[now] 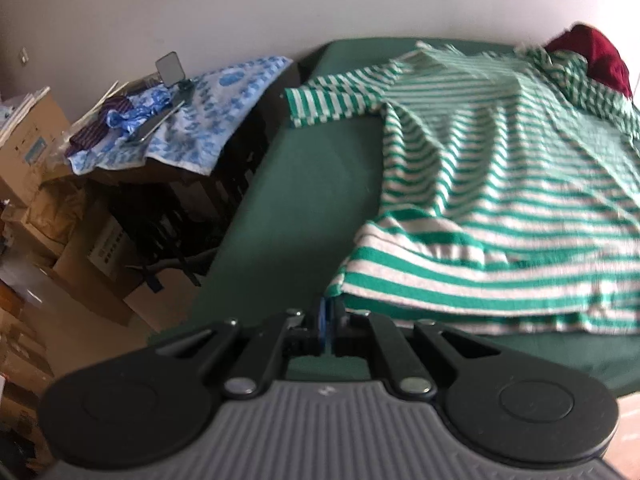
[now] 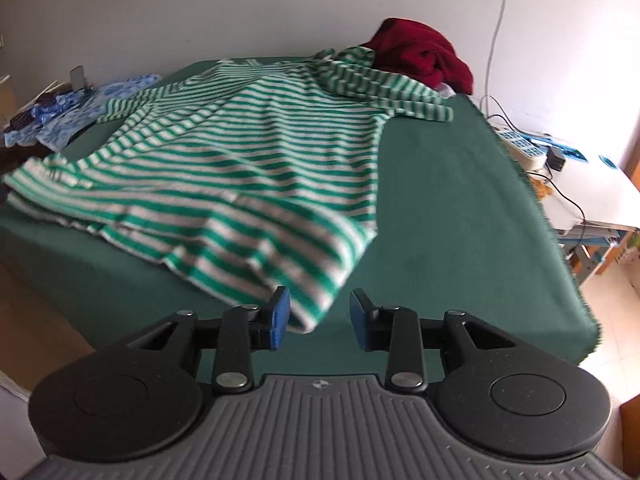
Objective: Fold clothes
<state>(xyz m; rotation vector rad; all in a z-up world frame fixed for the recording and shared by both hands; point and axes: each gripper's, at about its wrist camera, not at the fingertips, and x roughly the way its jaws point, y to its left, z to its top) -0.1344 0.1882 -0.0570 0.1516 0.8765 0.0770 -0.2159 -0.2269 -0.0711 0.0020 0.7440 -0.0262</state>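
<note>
A green-and-white striped shirt (image 1: 500, 184) lies spread over the green-covered table (image 1: 304, 200), with one sleeve (image 1: 320, 104) reaching left. My left gripper (image 1: 327, 322) is shut, its blue pads pressed together on the near left hem corner of the shirt. In the right wrist view the same striped shirt (image 2: 240, 152) slopes toward me. Its near right hem corner hangs between the spread blue pads (image 2: 280, 316) of my right gripper (image 2: 318, 318), which is open and not pinching the cloth.
A dark red garment (image 2: 420, 52) is heaped at the far end of the green table (image 2: 460, 208). A blue-patterned cloth with clutter (image 1: 192, 120) covers a stand on the left, above cardboard boxes (image 1: 36, 148). A power strip and cables (image 2: 524, 148) lie on a white table to the right.
</note>
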